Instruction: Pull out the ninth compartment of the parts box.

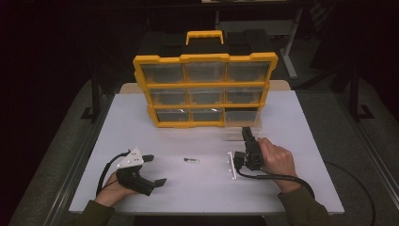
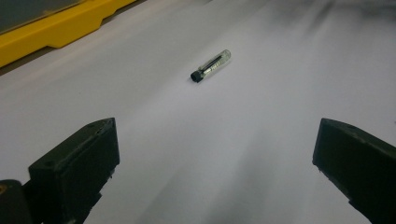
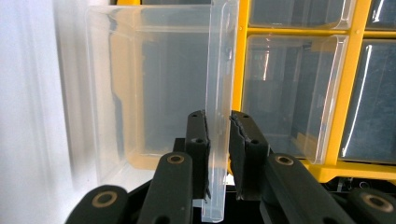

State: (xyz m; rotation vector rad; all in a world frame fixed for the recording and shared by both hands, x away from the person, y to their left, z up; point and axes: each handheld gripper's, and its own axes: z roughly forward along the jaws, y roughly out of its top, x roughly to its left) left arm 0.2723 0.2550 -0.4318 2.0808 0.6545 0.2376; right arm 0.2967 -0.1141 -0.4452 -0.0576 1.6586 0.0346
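Observation:
A yellow organiser (image 1: 204,89) with clear drawers stands upright at the back of the white table (image 1: 141,117). Its bottom-right drawer (image 1: 240,123) is pulled partly out toward me. My right gripper (image 1: 246,134) is shut on that drawer's clear front wall (image 3: 219,84), which stands pinched between the two black jaws of the right gripper (image 3: 218,135). A small clear vial with a black cap (image 1: 191,160) lies on the table between the hands. My left gripper (image 1: 156,169) rests open at the front left, and the vial (image 2: 211,65) lies well ahead of the wide-apart jaws of the left gripper (image 2: 215,163).
The organiser's yellow base (image 2: 60,28) is off to the far left in the left gripper view. Other closed clear drawers (image 3: 289,88) sit in the yellow frame beside the pulled one. A cable (image 1: 348,179) trails from the right gripper off the table's right edge.

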